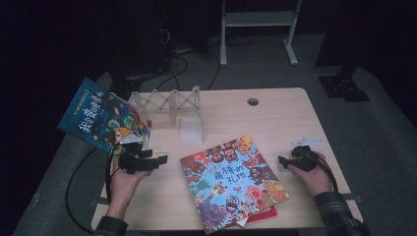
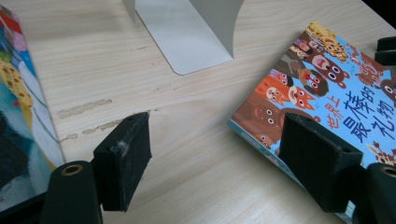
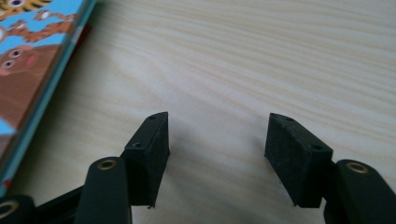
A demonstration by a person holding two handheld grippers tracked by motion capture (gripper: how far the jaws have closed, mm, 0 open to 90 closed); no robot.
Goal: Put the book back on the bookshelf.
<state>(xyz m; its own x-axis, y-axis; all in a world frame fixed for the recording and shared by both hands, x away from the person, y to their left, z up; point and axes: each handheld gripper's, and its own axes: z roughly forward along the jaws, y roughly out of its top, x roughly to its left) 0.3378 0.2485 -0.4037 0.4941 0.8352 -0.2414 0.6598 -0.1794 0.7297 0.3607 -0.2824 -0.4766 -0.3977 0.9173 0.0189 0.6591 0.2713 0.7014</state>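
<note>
Two kids' picture books, both hand-held grippers wide, empty.
Animal book (image 1: 232, 183) w/ Chinese title "最棒的礼物" flat mid-surface (image 1: 275, 115); left hand-held gripper (image 1: 160, 161) just left of it, right hand-held gripper (image 1: 282, 160) just right; blue book (image 1: 101, 117) far left.

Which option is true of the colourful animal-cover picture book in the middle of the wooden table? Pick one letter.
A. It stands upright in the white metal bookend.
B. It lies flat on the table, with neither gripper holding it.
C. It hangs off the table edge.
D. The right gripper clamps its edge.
B: the animal-cover picture book lies flat on the wooden table, while the left gripper and right gripper stand open over bare wood.
</note>
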